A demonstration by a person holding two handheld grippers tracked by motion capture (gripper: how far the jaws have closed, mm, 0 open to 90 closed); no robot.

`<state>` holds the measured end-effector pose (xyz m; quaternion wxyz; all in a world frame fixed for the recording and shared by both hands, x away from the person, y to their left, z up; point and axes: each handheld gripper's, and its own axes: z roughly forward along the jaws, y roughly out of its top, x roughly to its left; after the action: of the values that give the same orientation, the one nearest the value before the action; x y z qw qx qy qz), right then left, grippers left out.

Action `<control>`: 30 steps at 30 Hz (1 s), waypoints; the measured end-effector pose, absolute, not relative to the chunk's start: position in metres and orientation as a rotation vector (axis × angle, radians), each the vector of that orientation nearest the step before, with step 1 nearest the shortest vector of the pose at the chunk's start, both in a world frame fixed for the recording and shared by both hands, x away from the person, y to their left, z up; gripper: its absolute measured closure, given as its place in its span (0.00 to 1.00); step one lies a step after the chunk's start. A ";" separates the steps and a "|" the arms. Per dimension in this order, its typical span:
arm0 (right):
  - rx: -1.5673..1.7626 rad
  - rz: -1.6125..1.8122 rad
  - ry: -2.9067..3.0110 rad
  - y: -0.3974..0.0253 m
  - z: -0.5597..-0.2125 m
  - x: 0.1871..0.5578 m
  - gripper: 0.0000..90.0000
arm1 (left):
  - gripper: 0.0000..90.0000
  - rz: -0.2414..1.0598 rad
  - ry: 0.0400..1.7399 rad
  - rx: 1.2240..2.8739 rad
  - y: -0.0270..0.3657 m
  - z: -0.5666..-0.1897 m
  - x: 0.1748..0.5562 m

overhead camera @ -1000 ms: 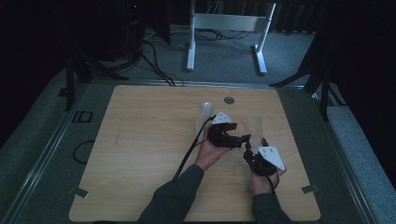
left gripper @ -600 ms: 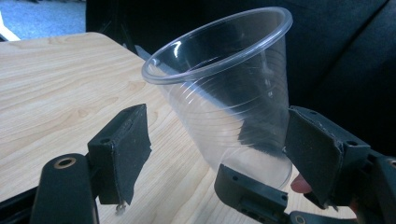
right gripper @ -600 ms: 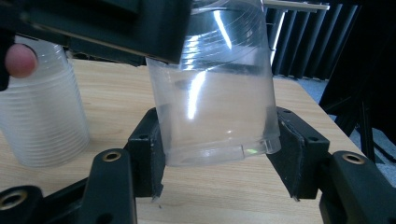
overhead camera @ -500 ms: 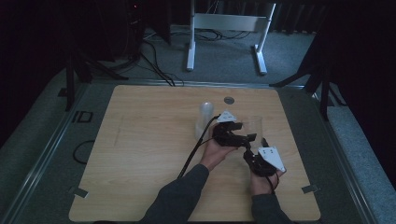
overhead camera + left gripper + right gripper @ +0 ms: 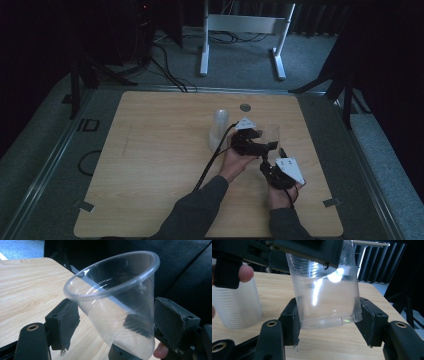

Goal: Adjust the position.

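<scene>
Clear plastic cup (image 5: 272, 135) held up off the table (image 5: 150, 165), right of centre, just beside the white stack of cups (image 5: 219, 129) standing to its left. Left gripper (image 5: 260, 145) set around the cup: in the left gripper view the cup (image 5: 117, 312) sits tilted between the two jaws, left jaw touching the wall below the rim, right jaw close alongside; looks like a light clasp, though full contact on the right side hard to tell. Right gripper (image 5: 272, 172) nearer the person, jaws wide apart and straddling the cup's base (image 5: 327, 315) without clear contact, a sliver of gap visible on each side in the right gripper view.

Judging by looks: very light, thin-walled, glossy and likely slippery, easy to crush or buckle under a hard squeeze. Base stiffer than the middle of the wall, rolled rim stiffer still. Best taken low near the base or just under the rim, with gentle, even pressure, jaws square to the wall to stop it squirting out.
</scene>
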<state>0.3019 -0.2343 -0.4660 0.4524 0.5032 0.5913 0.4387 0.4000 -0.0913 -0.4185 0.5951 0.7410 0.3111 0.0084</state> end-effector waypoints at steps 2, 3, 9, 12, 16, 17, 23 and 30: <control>1.244 1.084 1.461 -0.234 -0.467 0.302 0.47 | 0.24 0.013 0.732 1.713 -0.091 -0.419 0.401; 1.243 1.084 1.463 -0.234 -0.467 0.302 0.47 | 0.24 0.009 0.734 1.708 -0.092 -0.419 0.402; 1.241 1.083 1.466 -0.233 -0.467 0.302 0.47 | 0.24 -0.034 0.770 1.671 -0.093 -0.420 0.405; 1.242 1.082 1.466 -0.233 -0.467 0.302 0.47 | 0.25 -0.043 0.778 1.665 -0.093 -0.421 0.406; 1.243 1.081 1.474 -0.233 -0.468 0.302 0.47 | 0.26 -0.041 0.780 1.664 -0.093 -0.421 0.406; 1.244 1.082 1.472 -0.233 -0.468 0.302 0.47 | 0.27 -0.041 0.781 1.667 -0.093 -0.421 0.406; 1.243 1.076 1.475 -0.233 -0.468 0.303 0.47 | 0.28 -0.047 0.783 1.663 -0.093 -0.421 0.407; 1.238 1.079 1.482 -0.233 -0.468 0.303 0.46 | 0.28 -0.033 0.778 1.664 -0.093 -0.420 0.405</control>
<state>0.3030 -0.2334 -0.4678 0.4482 0.5004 0.5989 0.4360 0.4053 -0.0933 -0.4204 0.6069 0.7199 0.3366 -0.0145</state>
